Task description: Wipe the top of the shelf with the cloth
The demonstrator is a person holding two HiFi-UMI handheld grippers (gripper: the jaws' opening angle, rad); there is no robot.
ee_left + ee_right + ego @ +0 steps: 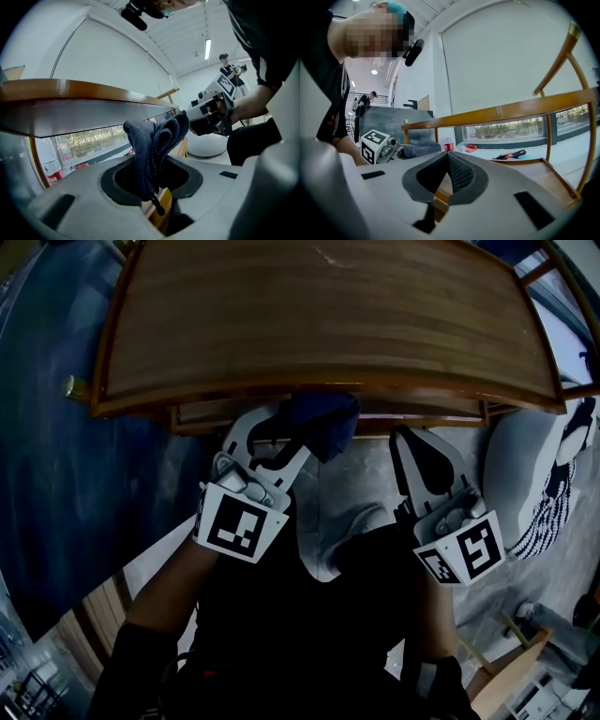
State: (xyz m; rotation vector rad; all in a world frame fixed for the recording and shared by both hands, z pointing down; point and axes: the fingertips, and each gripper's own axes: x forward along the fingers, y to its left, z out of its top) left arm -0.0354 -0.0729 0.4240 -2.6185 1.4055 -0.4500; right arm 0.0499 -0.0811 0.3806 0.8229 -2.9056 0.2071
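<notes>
The brown wooden shelf top is wide and flat, with nothing on it. The left gripper has its jaws squeezed tight on a dark blue bunched-up cloth. The cloth sticks up out of the jaws in soft folds, so there is plenty of it free to rub with.

The cloth is just in front of the shelf's front edge and a bit lower than the top. It is not touching the top. In the left gripper view the shelf's edge sits higher than the cloth. I think the wiping has not started, and the cloth has to go up and over the edge first.

The right gripper is also in front of the shelf. Its jaws are pressed together with nothing in them. I think it is just waiting out of the way.
</notes>
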